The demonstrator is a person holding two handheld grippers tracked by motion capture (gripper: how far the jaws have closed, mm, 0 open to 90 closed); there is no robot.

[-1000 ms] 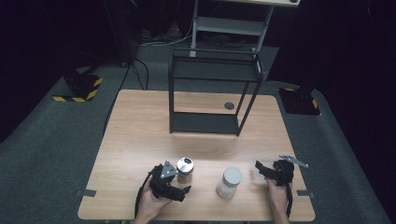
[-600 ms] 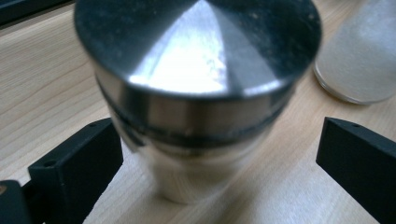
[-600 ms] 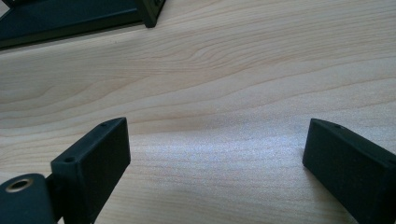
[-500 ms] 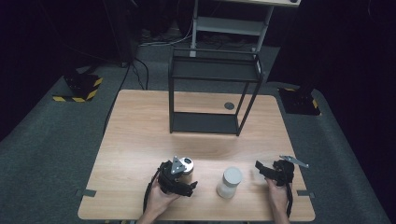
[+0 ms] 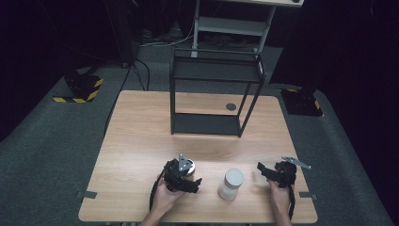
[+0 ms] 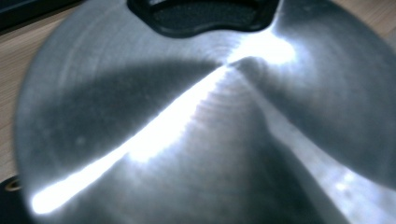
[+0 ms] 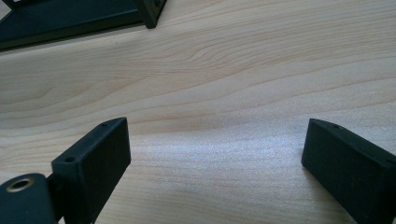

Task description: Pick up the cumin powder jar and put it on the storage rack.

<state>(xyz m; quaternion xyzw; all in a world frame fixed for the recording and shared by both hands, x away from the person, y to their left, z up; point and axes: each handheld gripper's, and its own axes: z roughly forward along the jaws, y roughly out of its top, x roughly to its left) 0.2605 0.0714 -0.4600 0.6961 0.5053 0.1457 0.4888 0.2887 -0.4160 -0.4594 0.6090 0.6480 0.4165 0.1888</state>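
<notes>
A silver metal can (image 5: 192, 170) stands near the table's front edge, and my left gripper (image 5: 188, 179) sits right over it. In the left gripper view its brushed lid (image 6: 196, 130), with a black insert (image 6: 205, 16) at the top, lies very close to the lens and hides the jaws. Those jaws have just been closing with the can between them; whether the pads press on it I cannot tell. A white cylindrical jar (image 5: 232, 183) stands to the right of it. Further right, my right gripper (image 5: 263, 171) (image 7: 215, 154) rests low over bare wood, jaws wide apart, nothing between them.
A black open-frame metal rack (image 5: 214, 94) with two shelves stands at the back middle of the wooden table (image 5: 141, 141). A small dark round spot (image 5: 230, 107) marks the tabletop beside it. Behind the table are a white stand and cables on the grey floor.
My left gripper slid right onto the metal can and now covers it. The right gripper and the white jar have not moved.
</notes>
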